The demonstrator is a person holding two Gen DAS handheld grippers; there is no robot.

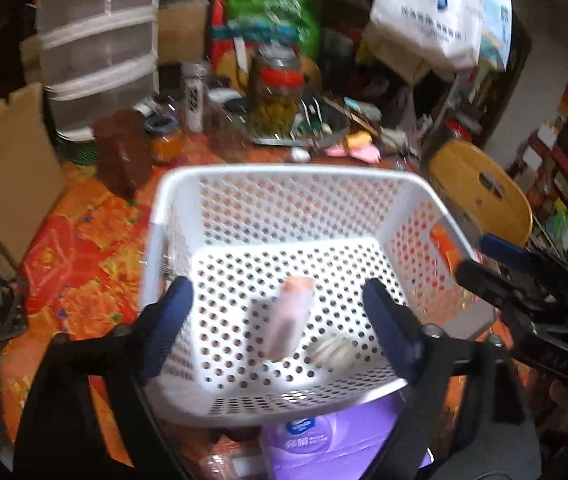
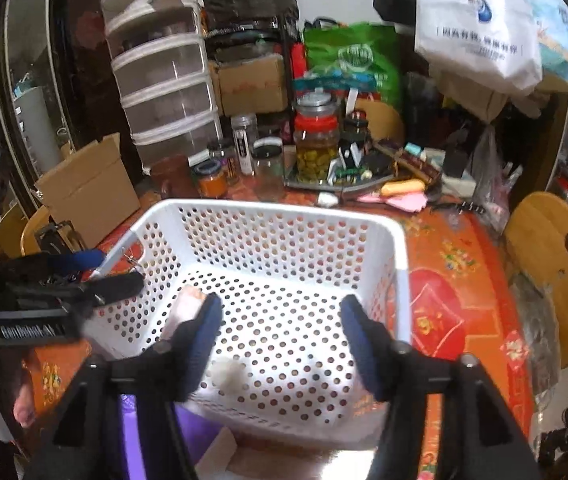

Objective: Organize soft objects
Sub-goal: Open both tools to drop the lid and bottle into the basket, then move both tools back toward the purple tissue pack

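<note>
1. Both grippers hang over the white perforated basket point(image 1: 284, 216) sitting on the orange flowery counter point(image 1: 84, 248). The left gripper point(image 1: 280, 328) has its blue pads spread wide with nothing between them, and the right gripper point(image 2: 280, 340) is spread wide and empty too.
2. Inside the basket there's a pinkish soft pack point(image 1: 289, 316), pretty blurry, and a small white fluffy thing point(image 1: 333, 352) on the basket floor just beside it.
3. The left view shows the pack whole. In the right view the pack point(image 2: 188, 304) is half hidden behind the gripper's left finger, though the white fluffy thing point(image 2: 228, 374) shows clearly.
4. The left view also gets a purple tissue pack point(image 1: 323, 440) tucked under the near edge of the basket; the right view only catches a sliver of purple.
5. Behind the basket: a pickle jar point(image 2: 317, 144) with a red band, a stack of clear drawers point(image 2: 160, 64), a cardboard box point(image 2: 88, 192), a green bag point(image 2: 355, 60). A wooden stool point(image 2: 555, 256) sits off to the right.
</note>
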